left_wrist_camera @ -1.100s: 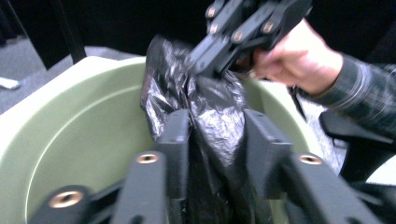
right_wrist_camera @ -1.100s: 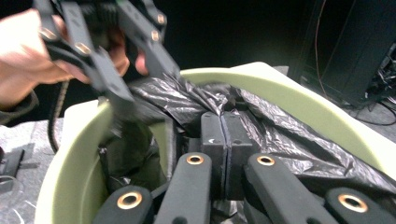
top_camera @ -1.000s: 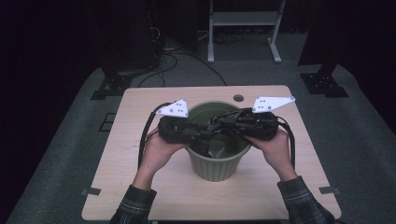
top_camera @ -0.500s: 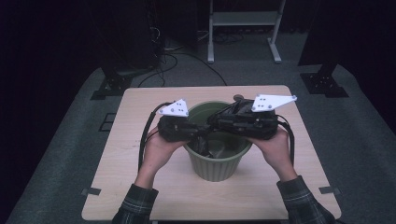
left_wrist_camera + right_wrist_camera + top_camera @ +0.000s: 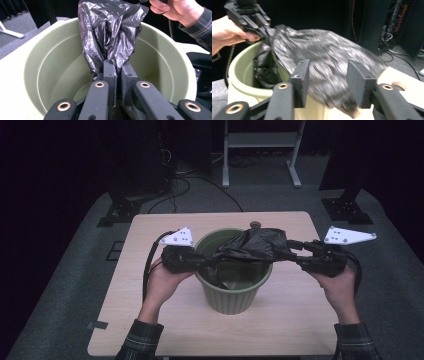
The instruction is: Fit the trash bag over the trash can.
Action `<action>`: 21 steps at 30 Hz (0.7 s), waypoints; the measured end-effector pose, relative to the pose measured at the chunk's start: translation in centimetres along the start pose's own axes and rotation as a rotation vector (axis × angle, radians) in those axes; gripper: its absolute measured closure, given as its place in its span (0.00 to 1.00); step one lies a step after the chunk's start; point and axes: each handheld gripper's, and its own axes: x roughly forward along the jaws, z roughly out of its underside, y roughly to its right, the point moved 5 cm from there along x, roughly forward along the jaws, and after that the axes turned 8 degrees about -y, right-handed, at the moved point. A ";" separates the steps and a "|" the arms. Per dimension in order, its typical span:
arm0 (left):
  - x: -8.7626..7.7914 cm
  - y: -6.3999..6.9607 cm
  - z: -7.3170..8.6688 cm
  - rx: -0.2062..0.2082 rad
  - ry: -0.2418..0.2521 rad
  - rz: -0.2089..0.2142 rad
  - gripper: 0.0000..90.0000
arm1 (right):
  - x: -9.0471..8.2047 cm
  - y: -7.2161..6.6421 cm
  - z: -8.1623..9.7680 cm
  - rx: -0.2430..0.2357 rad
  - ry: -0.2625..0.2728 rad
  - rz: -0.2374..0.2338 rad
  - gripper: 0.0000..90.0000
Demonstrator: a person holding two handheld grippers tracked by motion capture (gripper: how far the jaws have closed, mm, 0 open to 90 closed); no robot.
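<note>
A green plastic pot stands mid-table with a black plastic bag stretched across its mouth. My left gripper sits at the pot's left rim, shut on one edge of the bag; in its own view the jaws pinch the crumpled film above the pot's inside. My right gripper is beyond the right rim. Its jaws have just been opening and stand apart, with the blurred bag between them and not pressed.
A small round knob lies on the wooden table behind the pot. Dark floor, cables and a white stand lie past the far edge.
The right gripper has moved to the right, away from the pot's middle, drawing the bag out over the right rim, and its jaws have spread. The left gripper has stayed at the left rim.
</note>
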 end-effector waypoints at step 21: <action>-0.3 -0.2 0.3 -0.007 -0.007 -0.005 0.94 | 0.8 2.1 4.7 0.078 -0.038 -0.010 0.53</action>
